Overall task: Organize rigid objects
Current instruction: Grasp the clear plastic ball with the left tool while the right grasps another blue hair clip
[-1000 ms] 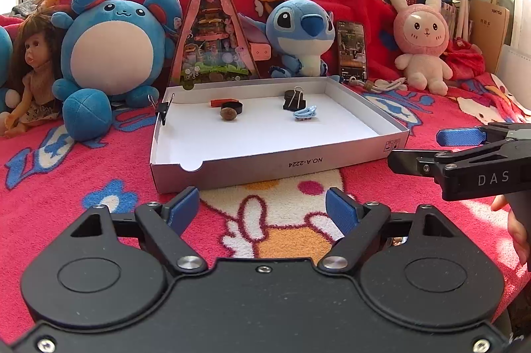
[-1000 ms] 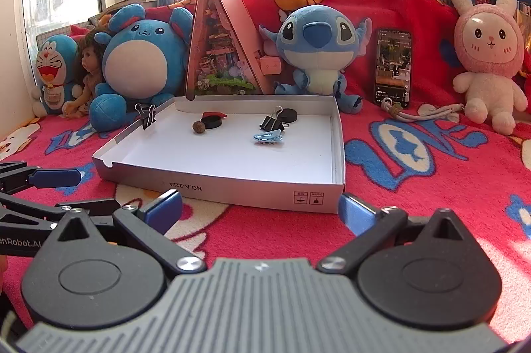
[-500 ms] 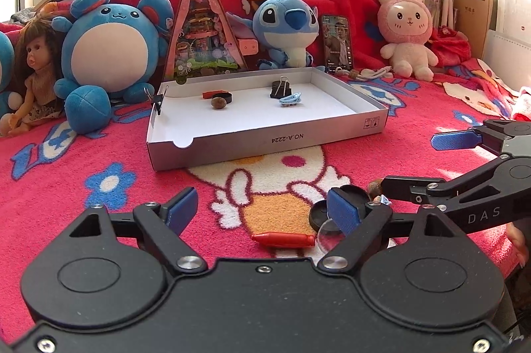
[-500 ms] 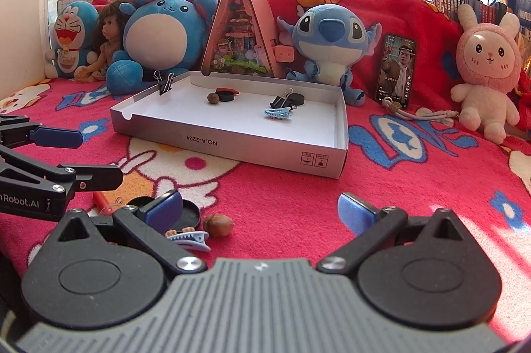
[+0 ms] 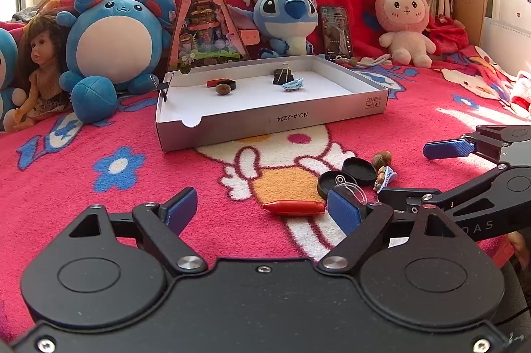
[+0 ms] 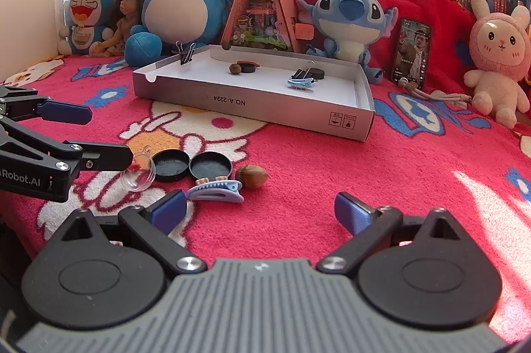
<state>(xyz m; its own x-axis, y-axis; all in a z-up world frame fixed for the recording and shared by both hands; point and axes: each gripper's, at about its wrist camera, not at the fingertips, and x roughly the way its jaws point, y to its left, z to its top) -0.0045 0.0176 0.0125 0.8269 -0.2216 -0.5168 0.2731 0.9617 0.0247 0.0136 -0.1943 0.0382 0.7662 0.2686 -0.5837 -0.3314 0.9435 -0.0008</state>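
Left tongs [image 5: 262,213] are standing apart, gripping nothing; right tongs [image 6: 259,212] are closing on empty air. A red crayon [image 5: 293,207] is lying crosswise between the left pads, its tip pointing left. A blue hair clip [image 6: 215,189], a nut [image 6: 251,176] and two black lids [image 6: 190,166] are clustering nearby on open red blanket [image 6: 381,174], well short of the white box [image 6: 252,102].

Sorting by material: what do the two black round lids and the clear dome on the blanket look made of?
The black round lids look like matte moulded plastic, dull with thin raised rims. The clear dome looks like glossy transparent plastic: the blanket shows through it, though glass can't be excluded.
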